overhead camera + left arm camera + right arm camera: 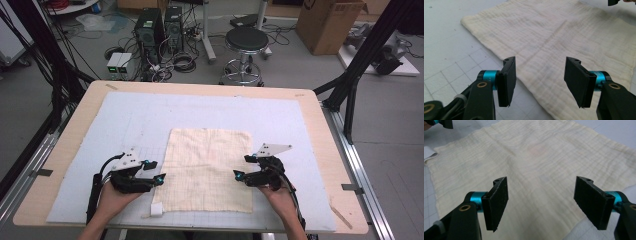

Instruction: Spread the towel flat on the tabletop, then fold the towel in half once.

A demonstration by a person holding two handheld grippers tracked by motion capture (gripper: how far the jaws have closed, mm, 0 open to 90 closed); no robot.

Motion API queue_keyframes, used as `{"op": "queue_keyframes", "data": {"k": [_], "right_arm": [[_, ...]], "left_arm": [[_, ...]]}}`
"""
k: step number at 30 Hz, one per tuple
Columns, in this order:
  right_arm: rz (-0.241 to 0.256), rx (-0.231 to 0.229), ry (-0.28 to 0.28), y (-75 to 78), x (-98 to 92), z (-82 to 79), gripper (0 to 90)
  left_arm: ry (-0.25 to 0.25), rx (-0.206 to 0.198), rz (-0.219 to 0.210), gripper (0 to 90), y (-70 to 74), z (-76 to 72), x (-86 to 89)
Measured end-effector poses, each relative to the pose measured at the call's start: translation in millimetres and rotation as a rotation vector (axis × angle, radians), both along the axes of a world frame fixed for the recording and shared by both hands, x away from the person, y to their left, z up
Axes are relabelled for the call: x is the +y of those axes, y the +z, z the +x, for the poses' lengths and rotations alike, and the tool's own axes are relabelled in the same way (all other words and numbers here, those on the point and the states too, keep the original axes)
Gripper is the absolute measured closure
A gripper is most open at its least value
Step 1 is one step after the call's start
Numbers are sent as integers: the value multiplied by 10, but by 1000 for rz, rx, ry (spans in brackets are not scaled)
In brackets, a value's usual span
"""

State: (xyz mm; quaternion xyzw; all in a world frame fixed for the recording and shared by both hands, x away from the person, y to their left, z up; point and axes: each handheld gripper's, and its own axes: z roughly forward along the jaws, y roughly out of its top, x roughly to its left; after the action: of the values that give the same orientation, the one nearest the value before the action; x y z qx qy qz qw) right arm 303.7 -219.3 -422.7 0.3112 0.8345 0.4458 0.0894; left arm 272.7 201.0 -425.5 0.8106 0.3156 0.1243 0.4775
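A cream square cloth (209, 170) lies flat on the white mat (125, 115), near the table's front. My left gripper (156, 171) stands open at the cloth's left edge, its jaws wide apart with nothing between them. In the left gripper view the cloth (564, 37) spreads ahead of the left gripper (540, 80), whose jaws hang over the near edge. My right gripper (242, 167) is open at the cloth's right edge. In the right gripper view the cloth (534, 160) lies below the right gripper (544, 205), whose jaws are empty.
A small white tag (156, 209) sticks out at the cloth's front left corner. The mat covers most of the wooden table (320, 150). Behind the table stand a black stool (246, 45), computer towers (150, 30) and a cardboard box (327, 22).
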Motion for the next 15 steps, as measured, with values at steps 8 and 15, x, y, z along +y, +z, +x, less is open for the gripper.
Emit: {"op": "queue_keyframes", "data": {"k": [8, 15], "right_arm": [[-7, -7, 0, -4, 11, -1, 253], [-6, -8, -12, -11, -14, 48, 250]], "left_arm": [[9, 4, 1, 421, -3, 8, 0], [14, 28, -10, 430, 22, 54, 2]]}}
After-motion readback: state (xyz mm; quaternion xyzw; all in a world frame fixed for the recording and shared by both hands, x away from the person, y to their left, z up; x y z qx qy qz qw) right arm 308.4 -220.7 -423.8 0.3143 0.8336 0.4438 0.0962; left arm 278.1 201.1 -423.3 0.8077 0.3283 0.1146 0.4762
